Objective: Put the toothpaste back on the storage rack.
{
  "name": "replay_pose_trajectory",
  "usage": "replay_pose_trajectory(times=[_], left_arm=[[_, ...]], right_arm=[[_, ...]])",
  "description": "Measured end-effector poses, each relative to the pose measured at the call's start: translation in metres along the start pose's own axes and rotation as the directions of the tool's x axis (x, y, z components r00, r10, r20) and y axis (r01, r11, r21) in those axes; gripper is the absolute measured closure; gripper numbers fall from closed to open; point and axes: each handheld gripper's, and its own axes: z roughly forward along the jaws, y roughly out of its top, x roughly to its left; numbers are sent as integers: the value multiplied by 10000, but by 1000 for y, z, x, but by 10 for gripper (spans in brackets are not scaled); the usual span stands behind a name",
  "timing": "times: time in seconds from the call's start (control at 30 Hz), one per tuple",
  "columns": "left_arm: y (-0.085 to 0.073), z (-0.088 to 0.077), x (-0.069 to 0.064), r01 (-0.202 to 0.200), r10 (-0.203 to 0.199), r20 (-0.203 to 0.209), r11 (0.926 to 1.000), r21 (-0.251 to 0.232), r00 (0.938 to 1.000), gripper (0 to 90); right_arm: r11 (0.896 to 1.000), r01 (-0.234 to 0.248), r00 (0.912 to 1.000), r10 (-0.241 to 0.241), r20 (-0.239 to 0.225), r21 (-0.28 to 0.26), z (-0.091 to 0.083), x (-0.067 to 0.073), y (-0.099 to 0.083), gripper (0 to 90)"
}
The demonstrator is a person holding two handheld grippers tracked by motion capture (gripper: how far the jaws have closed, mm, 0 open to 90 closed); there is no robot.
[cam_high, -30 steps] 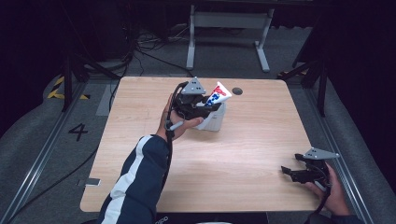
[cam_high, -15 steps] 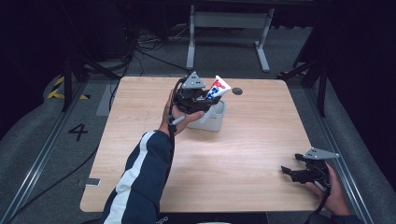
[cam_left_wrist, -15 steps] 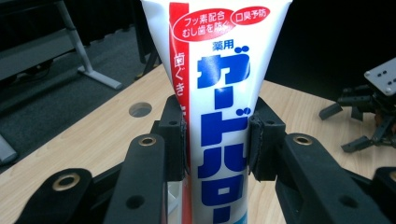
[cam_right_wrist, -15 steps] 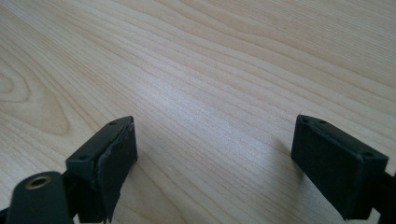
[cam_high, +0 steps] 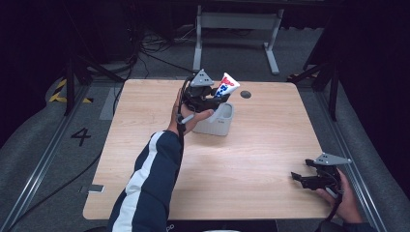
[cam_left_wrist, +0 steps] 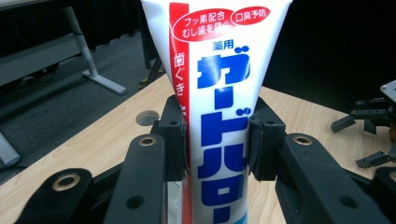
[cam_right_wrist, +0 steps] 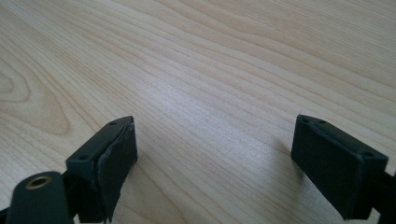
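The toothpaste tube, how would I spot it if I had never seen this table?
Find the wooden table and look toward its far edge, where a small pale grey cup stands. Just above it, the left gripper holds the toothpaste tube. It is the only white thing with big blue letters and a red stripe.

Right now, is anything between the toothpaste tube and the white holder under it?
Nothing visible: the left gripper holds the toothpaste tube right above the white holder, whose inside cannot be seen from the high view.

Tube (cam_left_wrist: 219,107) white – blue lettering, red stripe; cup (cam_high: 218,122) perhaps grey.
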Motion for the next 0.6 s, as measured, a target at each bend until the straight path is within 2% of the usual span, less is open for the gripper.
replay_pose_trajectory(times=[0.1,0.37,0.4,0.6], left_arm=[[0,1,1,79,-79,-16,10000,-9,10000,651],[-2,8,9,276,-281,-126,9987,-419,9995,651],[-2,9,10,205,-213,-165,9987,-468,9996,651],[-5,15,12,331,-337,-100,9978,-576,9994,651]], right_arm=[[10000,-6,10000,6,-4,2,0,0,0,148],[10000,-30,10000,30,0,-12,0,0,0,149],[10000,-32,10000,32,0,-11,0,0,0,149],[10000,-21,10000,21,4,-10,0,0,0,149]])
